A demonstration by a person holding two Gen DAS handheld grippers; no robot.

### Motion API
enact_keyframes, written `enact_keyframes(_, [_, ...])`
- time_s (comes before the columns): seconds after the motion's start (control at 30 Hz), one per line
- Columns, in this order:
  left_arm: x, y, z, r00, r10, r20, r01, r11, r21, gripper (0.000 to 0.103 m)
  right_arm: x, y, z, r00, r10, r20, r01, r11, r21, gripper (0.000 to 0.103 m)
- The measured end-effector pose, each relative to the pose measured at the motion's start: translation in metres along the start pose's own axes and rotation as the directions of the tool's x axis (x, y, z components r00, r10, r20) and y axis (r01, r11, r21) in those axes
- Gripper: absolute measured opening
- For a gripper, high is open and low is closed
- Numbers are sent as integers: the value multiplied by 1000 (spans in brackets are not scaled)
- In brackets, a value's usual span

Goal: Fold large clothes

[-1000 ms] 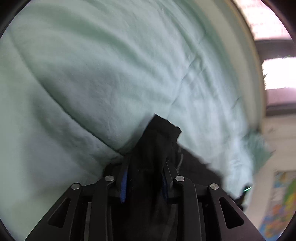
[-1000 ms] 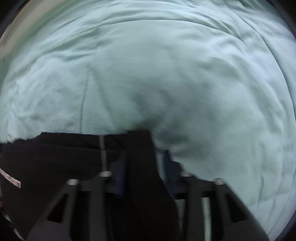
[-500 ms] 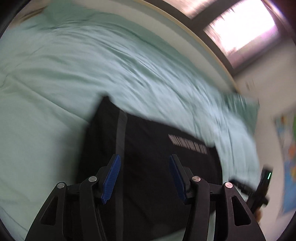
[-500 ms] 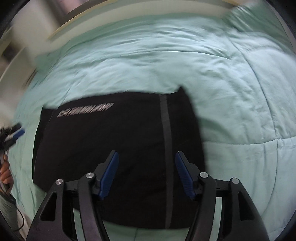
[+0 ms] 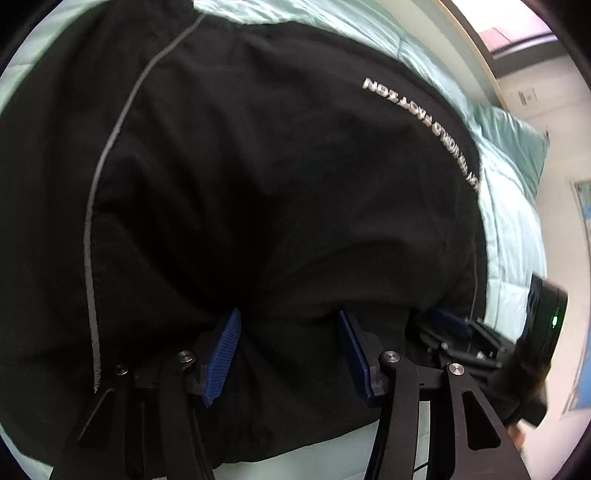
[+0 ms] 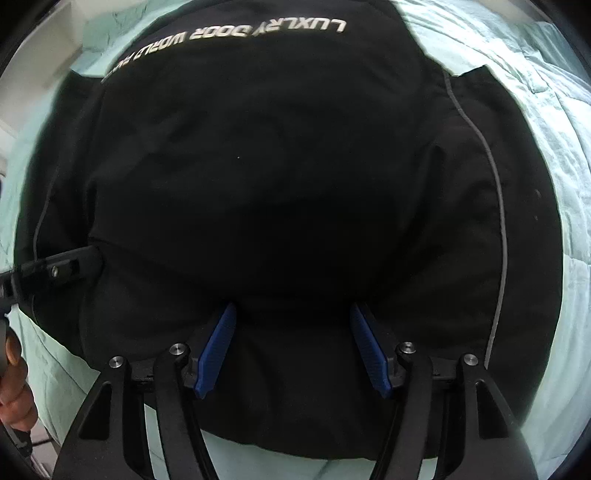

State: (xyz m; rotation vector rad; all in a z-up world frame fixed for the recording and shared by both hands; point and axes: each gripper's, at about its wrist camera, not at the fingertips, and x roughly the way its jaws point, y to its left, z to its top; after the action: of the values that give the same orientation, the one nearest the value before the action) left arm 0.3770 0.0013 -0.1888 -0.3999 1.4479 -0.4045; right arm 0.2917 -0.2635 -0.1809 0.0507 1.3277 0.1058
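The black garment (image 5: 258,192) lay folded flat on the pale green quilt (image 5: 517,229), directly under and ahead of both tools. The left gripper (image 5: 290,350) and the right gripper (image 6: 291,349) each hovered over its near edge with jaws about half spread, the 2 blue pads (image 6: 218,350) of each apart from the cloth and holding nothing. Judged from this, the next fold wanted both tools to pinch the near hem at matching points just outboard of the fingertips, then carry it evenly toward the white lettering (image 6: 229,35) beyond them. No containers were in view.
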Motion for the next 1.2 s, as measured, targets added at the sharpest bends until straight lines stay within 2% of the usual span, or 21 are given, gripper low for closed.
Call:
enact_keyframes(0.1, [-18,-13,-4,999,11,30,-13,999,52,56,-22,-1,3,999,28,29,-27,1000,-11,66])
enact_keyframes(0.17, [-34,-24,-2,998,-1,56,-4,996,93,56,-44,0,15,993,54,100,-52,998,-24,66])
enact_keyframes(0.23, [-47,-33,4,994,-8,106,-4,993,114,57,-56,4,36,988,39,152,-33,999,-41,66])
enact_keyframes(0.3, [-54,-38,16,988,0,154,-19,992,121,57,-51,4,57,986,32,165,-26,999,-36,66])
enact_keyframes(0.4, [-39,-27,43,987,47,155,-63,993,102,58,-18,-2,86,991,33,127,-34,999,3,66])
enact_keyframes(0.5, [-9,-9,60,992,67,106,-74,995,63,57,28,-13,105,999,34,28,-35,997,67,71])
enact_keyframes(0.6, [2,-1,69,990,102,97,-108,992,60,58,38,-10,109,1000,0,10,-1,999,53,74])
enact_keyframes(0.67, [-2,-5,70,989,124,83,-130,989,71,58,31,-11,106,1000,9,15,-10,998,57,74])
enact_keyframes(0.77, [-20,-16,55,991,94,93,-104,988,115,58,-3,-24,91,995,85,60,-88,994,64,74])
enact_keyframes(0.87, [-55,-14,22,992,50,112,-68,985,161,58,-39,-24,56,984,148,104,-151,988,24,74])
enact_keyframes(0.93, [-69,-2,3,989,69,131,-90,983,160,58,-51,-21,25,983,156,95,-156,988,-4,74])
enact_keyframes(1.0, [-71,16,-19,987,106,123,-121,986,117,58,-41,-16,-1,989,142,42,-142,990,-8,74])
enact_keyframes(1.07, [-60,38,-29,990,106,97,-111,993,46,58,-9,-15,-24,996,75,-38,-76,997,-12,74])
enact_keyframes(1.17, [-53,59,-31,995,24,97,-17,997,-72,58,12,-16,-33,997,60,-52,-59,998,13,74])
enact_keyframes(1.2, [-55,61,-31,995,13,100,-5,996,-86,58,10,-17,-32,997,63,-55,-62,998,27,74])
